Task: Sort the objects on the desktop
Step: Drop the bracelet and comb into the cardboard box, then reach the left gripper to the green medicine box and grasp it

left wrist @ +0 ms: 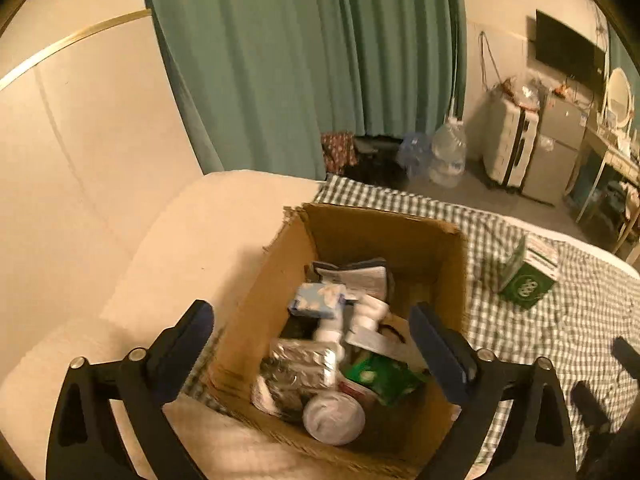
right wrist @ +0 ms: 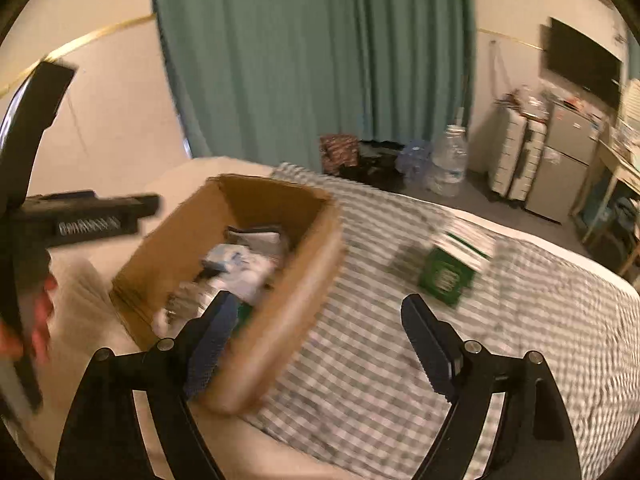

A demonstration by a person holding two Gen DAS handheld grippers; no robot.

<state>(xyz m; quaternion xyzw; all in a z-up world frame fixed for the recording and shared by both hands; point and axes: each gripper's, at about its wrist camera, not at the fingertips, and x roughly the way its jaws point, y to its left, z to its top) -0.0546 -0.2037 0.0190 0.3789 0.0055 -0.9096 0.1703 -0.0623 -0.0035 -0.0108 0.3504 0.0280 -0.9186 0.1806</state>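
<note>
An open cardboard box [left wrist: 428,240] sits on a green checked cloth [left wrist: 568,320] and holds several small items: a blue packet [left wrist: 318,300], a white bottle [left wrist: 370,314], foil blister packs [left wrist: 304,364], a green packet [left wrist: 380,376] and a white round lid [left wrist: 334,420]. My left gripper [left wrist: 312,332] hangs open and empty above the box. A green and white carton [left wrist: 528,276] stands on the cloth to the right of the box. In the right wrist view, my right gripper [right wrist: 316,320] is open and empty over the box's near right edge [right wrist: 288,312], with the carton [right wrist: 452,268] ahead right.
The cloth covers a pale bed or sofa [left wrist: 168,240]. Green curtains [left wrist: 300,60] hang behind. Water bottles [left wrist: 448,152], suitcases [left wrist: 512,140], a small fridge [left wrist: 556,144] and a desk [left wrist: 616,160] stand at the far right. The left gripper's body [right wrist: 40,216] shows at the right wrist view's left edge.
</note>
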